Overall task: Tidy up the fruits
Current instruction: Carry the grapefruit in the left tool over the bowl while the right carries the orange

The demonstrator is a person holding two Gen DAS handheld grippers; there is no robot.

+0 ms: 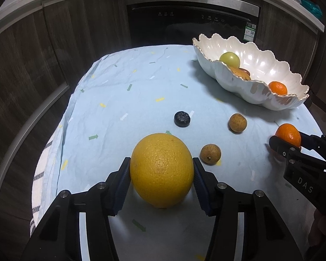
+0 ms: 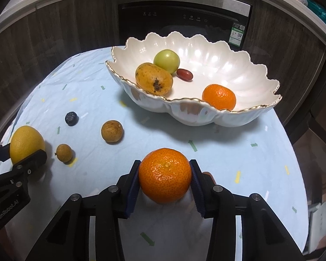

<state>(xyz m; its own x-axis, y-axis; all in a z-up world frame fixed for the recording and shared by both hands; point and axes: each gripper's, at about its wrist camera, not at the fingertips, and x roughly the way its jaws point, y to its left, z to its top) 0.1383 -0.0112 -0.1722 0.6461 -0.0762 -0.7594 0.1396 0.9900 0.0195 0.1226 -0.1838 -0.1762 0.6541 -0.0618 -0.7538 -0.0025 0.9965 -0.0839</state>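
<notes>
My left gripper (image 1: 162, 169) is shut on a large yellow orange (image 1: 162, 170), also in the right wrist view (image 2: 27, 144). My right gripper (image 2: 165, 176) is shut on a tangerine (image 2: 165, 175), also in the left wrist view (image 1: 288, 135). A white scalloped bowl (image 2: 228, 117) stands at the back right; it also shows in the left wrist view (image 1: 260, 100). It holds a green fruit (image 2: 166, 61), a spotted mango (image 2: 153, 78), a red date (image 2: 184, 74) and another tangerine (image 2: 219, 96). Two brown longans (image 2: 112, 131) (image 2: 64, 153) and a dark berry (image 2: 71, 118) lie on the cloth.
The table carries a light blue patterned cloth (image 2: 239, 152). Behind it stand dark wood cabinets (image 1: 54, 50) and a black built-in oven (image 2: 184, 19). The table edge curves away at left and right.
</notes>
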